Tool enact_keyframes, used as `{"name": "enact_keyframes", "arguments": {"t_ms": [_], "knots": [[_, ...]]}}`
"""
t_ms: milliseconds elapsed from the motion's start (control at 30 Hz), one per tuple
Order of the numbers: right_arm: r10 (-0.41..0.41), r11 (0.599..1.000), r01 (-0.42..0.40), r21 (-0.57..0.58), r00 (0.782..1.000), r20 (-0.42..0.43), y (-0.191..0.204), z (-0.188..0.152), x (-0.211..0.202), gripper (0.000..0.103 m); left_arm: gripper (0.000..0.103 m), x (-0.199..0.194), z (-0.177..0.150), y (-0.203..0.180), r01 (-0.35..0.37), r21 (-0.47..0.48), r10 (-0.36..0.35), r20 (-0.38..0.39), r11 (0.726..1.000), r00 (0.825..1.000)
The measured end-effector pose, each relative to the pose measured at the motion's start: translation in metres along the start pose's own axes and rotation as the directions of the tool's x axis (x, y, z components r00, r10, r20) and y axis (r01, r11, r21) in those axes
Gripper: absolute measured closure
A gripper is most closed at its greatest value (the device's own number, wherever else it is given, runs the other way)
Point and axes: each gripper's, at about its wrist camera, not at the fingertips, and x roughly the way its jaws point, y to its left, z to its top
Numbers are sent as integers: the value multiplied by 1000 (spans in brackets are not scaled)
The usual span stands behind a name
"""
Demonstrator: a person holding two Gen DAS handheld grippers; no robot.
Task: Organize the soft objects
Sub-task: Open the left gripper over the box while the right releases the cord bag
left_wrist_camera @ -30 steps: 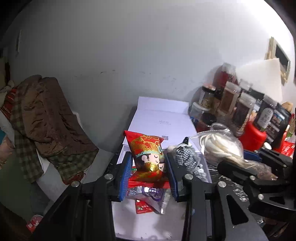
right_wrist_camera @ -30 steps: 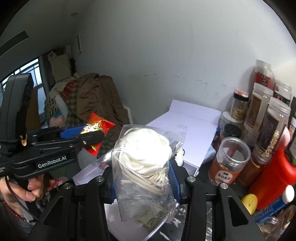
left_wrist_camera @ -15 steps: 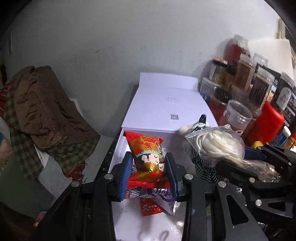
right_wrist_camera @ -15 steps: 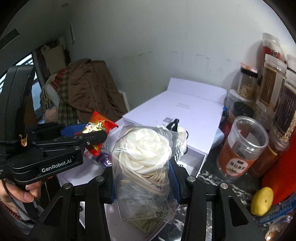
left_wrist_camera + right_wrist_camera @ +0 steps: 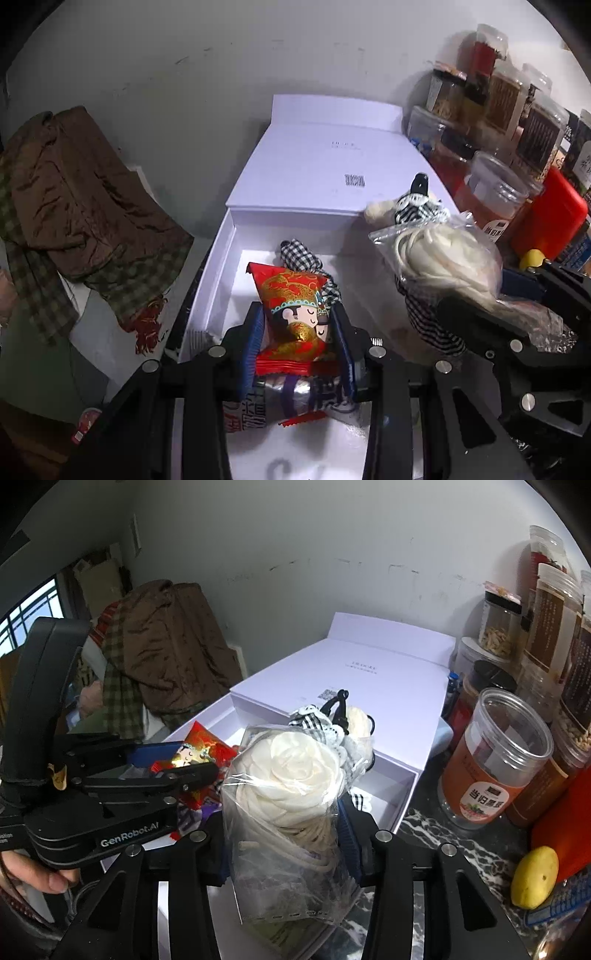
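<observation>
You have two grippers over one open white box [image 5: 216, 280], one soft thing in each. Your left gripper [image 5: 297, 338] is clamped on a single red snack packet [image 5: 291, 310] printed with a cartoon figure, held upright above the box floor. Under it lie one silver-and-purple packet [image 5: 295, 400] and one small red wrapper [image 5: 304, 417], and behind it one black-and-white checked fabric piece [image 5: 297, 254] rests inside the box. Your right gripper [image 5: 286, 829] has one clear bag of white cord [image 5: 291, 794] between its blue pads, coiled like a rose; its jaws are opening, though the bag still sits between them, over the box's near right corner. One checked-and-lace hair accessory [image 5: 334, 725] lies at the edge of the box lid [image 5: 369, 672]. On the right, one lidless orange-label jar [image 5: 491, 760] stands beside one yellow fruit [image 5: 533, 877]; the jars behind overlap too much to count.
</observation>
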Motion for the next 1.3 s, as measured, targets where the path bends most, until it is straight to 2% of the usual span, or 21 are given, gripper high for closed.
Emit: {"name": "enact_keyframes", "arguments": {"t_ms": [167,300,400,600,733,800,867,1300], "knots": [[-18,1000,18,3,999,-33,-1,-3,9,56,67,9,1,1,-18,-9,18,-26,1000,1000],[-16,999,18,37,998,-63,-8,-6,17,56,67,24,-1,1,-22,-23,20,-95,999,995],[-18,999,21,35,996,-85,-10,-9,23,56,67,27,-5,0,-12,-25,9,-97,1000,995],[-32,999,35,29,994,-103,-10,-13,29,56,67,27,-4,-5,-43,5,43,-98,999,994],[-32,999,35,17,992,-120,-8,-14,28,48,67,32,-4,-7,-54,9,55,-139,998,989],[-34,999,35,8,992,-122,-6,-14,25,45,62,37,-6,-7,-47,3,47,-164,999,985],[-38,999,38,-4,992,-122,-4,-14,21,36,61,38,-7,-7,-44,0,43,-175,999,984],[-77,997,75,-23,993,-92,-5,-11,-12,31,61,12,-5,-17,-38,3,38,-134,999,990]]}}
